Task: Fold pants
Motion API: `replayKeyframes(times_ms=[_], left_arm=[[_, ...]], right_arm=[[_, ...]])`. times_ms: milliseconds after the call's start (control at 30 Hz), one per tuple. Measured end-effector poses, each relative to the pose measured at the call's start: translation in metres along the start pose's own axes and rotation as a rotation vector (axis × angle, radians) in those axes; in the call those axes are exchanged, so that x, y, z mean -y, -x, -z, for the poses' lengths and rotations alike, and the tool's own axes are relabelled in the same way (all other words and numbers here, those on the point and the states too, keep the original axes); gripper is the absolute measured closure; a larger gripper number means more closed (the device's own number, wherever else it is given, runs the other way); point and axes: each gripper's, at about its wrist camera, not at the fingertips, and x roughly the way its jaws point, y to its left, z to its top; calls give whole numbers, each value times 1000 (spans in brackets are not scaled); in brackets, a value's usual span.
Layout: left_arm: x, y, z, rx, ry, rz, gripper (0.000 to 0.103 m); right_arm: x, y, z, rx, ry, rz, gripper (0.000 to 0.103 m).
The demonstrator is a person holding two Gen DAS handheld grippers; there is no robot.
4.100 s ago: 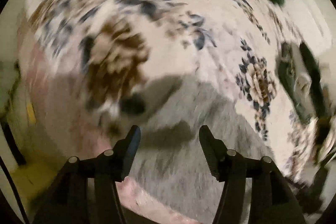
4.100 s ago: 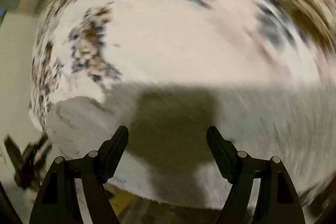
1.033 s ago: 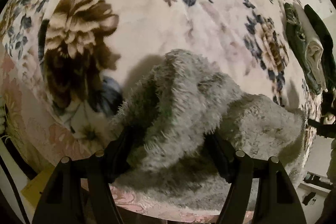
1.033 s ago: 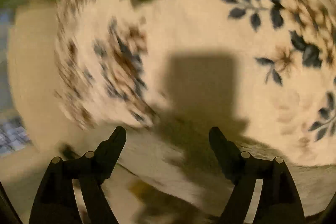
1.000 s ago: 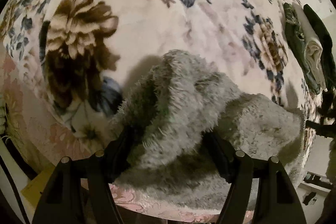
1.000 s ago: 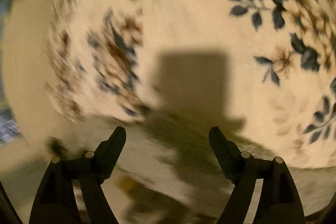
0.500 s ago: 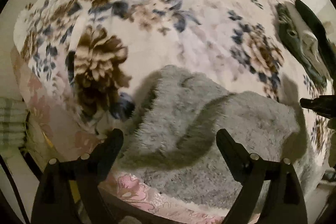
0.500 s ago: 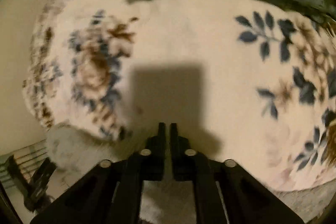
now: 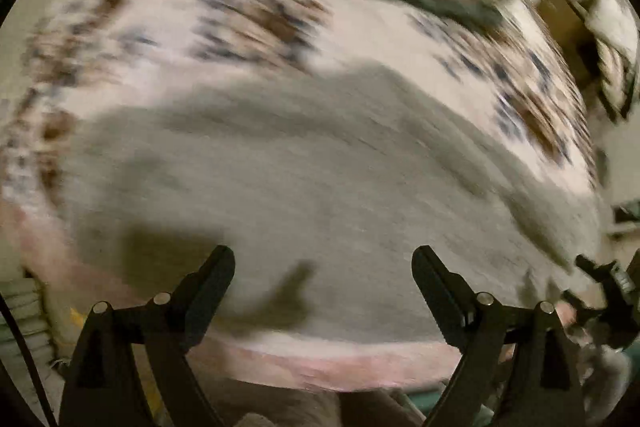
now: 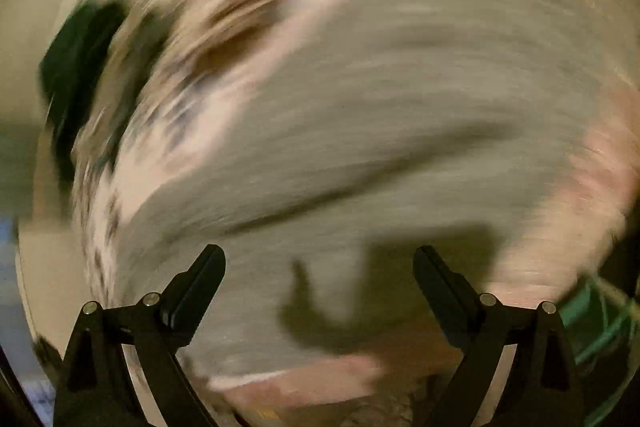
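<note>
Between folds, both grippers free above the pants

Left view: our left gripper (image 9: 323,263) hangs with jaws released over the grey pants (image 9: 320,167), which lie spread on the floral bed (image 9: 280,27).
Right view, blurred: our right gripper (image 10: 319,263) is likewise released and empty above the pants (image 10: 380,107). Next we judge each should pinch an edge for another fold.

The grey fleecy pants (image 9: 320,179) lie spread in a broad flat mass just ahead of the left gripper (image 9: 323,267), whose fingers stand wide apart and hold nothing. In the right view the pants (image 10: 380,115) stretch ahead of the right gripper (image 10: 320,265), also spread wide; heavy blur hides folds.
</note>
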Motion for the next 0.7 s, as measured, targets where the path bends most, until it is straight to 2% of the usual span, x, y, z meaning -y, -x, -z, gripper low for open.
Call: replayKeyframes(times_ms=[67,133,200,300,400,433,467,533,633,667,700], left_arm=[[43,-30,10,-76,-21,93,12],[76,-53,19,-145,-34,127,12],[110,-79,29,-194,-43,169,12],[157,-109,44,-218,-118,153,12],[192,-129,55,-214,-232,65,12],[199,-133,58,-211,-265,29,12],[205,-136,59,-207,-289,3,12],[210,-141,57,-212,-305,-24,12],[209,-146,50,-234,-276,-30,12],[209,-148,46,-245,-267,-31,12],[206,-150,41,-256,-258,-32,10]], right_arm=[[71,14,-13,61,-130,-9,6],[124,13,-26,85,-218,-59,6],[164,-4,-32,85,-309,-184,6],[195,-23,-46,109,-364,-352,1],[194,-21,-52,135,-330,-431,2],[192,-18,-51,158,-323,-489,14],[193,-15,-51,166,-325,-506,29],[188,-12,-54,190,-306,-538,31],[189,-24,-62,170,-319,-549,33],[191,-29,-64,163,-335,-552,57],[190,-31,-65,167,-354,-539,75]])
